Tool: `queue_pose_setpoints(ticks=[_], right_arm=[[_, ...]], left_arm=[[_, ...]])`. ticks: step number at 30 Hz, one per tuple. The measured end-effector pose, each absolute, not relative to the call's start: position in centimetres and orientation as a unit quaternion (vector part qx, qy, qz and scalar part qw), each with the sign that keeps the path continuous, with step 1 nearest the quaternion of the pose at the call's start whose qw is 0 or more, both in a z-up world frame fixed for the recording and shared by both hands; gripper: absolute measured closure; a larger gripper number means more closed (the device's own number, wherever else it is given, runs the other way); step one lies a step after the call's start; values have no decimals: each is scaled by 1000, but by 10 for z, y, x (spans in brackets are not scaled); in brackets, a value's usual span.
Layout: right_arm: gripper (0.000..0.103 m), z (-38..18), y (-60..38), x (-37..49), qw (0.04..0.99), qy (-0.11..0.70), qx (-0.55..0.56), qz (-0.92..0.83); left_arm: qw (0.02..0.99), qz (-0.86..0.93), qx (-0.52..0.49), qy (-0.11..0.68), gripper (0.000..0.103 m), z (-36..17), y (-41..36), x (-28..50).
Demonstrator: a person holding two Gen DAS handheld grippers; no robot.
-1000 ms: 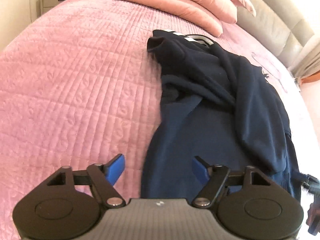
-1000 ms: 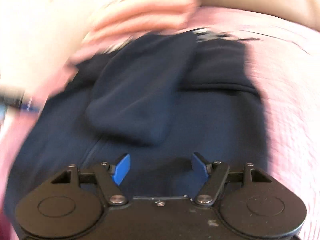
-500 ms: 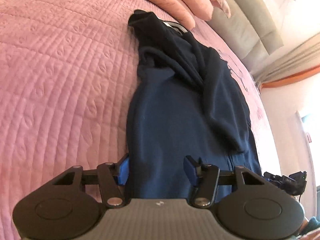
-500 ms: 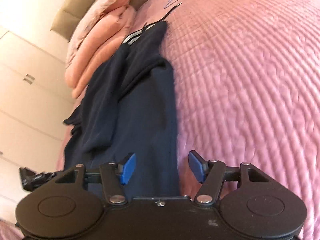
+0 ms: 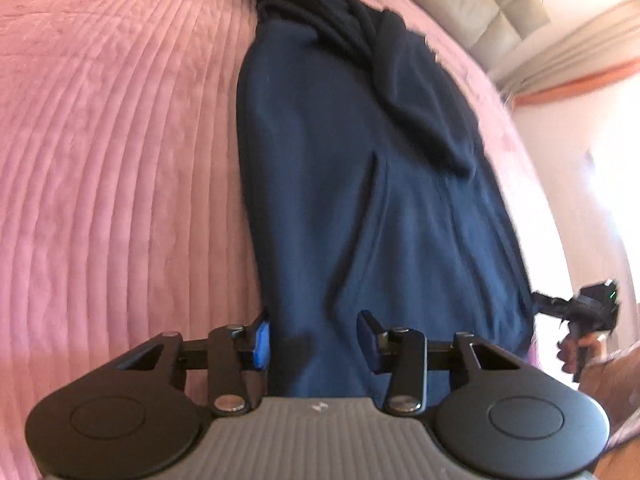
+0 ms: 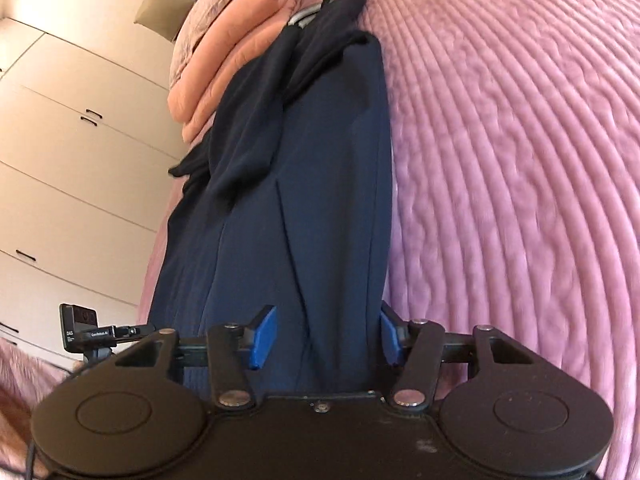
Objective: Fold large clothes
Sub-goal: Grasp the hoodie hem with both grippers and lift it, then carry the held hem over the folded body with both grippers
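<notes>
A navy garment (image 5: 360, 184) is lying lengthwise on the pink quilted bedspread (image 5: 120, 160), folded into a long narrow strip with a sleeve (image 5: 404, 80) draped slantwise across its far half; its collar end is reaching toward the stacked peach pillows (image 6: 224, 64), while its near hem is running under both grippers. The left gripper (image 5: 316, 340) is hovering over the near left corner of the garment, its jaws closing at a middling width: the blue left finger (image 5: 262, 344) is sitting right at the garment's left edge and the other finger is over the cloth, so fabric is lying between them, though the pads are not yet pressing it. The right gripper (image 6: 326, 336) is doing the same at the near right corner of the garment, its jaws closing but standing somewhat wider, one blue pad (image 6: 264, 336) over the cloth and the other at the garment's right edge against the bedspread, fabric between them and no pinch showing. Beyond the garment's left side, pale wardrobe doors (image 6: 68, 152) are showing.
</notes>
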State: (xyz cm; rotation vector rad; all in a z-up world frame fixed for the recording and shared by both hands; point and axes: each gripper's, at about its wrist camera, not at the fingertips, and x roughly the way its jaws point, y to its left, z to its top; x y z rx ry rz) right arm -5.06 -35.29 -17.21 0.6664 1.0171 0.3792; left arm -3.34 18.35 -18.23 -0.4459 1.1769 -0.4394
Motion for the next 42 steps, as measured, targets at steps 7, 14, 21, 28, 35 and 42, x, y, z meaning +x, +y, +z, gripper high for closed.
queue_pose_setpoints(ticks=[7,14,21,28,35,42], right_arm=[[37,-181,-344,-89,790,489,322,181],[85,-188,-335,-117,810,467,327,137],[92,-160,-332,-134,848,381,336,152],[92,-96,-328,-88,865,282,375,180],[92,-24,-319,11,893,207,353,190],[92,0,-319,124,918,206,307,143]], left_arm=[[767,-209,-248,554,62,-195,186,-73],[787,-199,-234,535,78,-198,179,-86],[825,-203,-312,426,86,-174,187,-94],[874,-207,-307,316,90,-118,185,-65],[901,-175,-327,223,90,-59,193,28],[903,-131,-348,214,90,-46,189,142]])
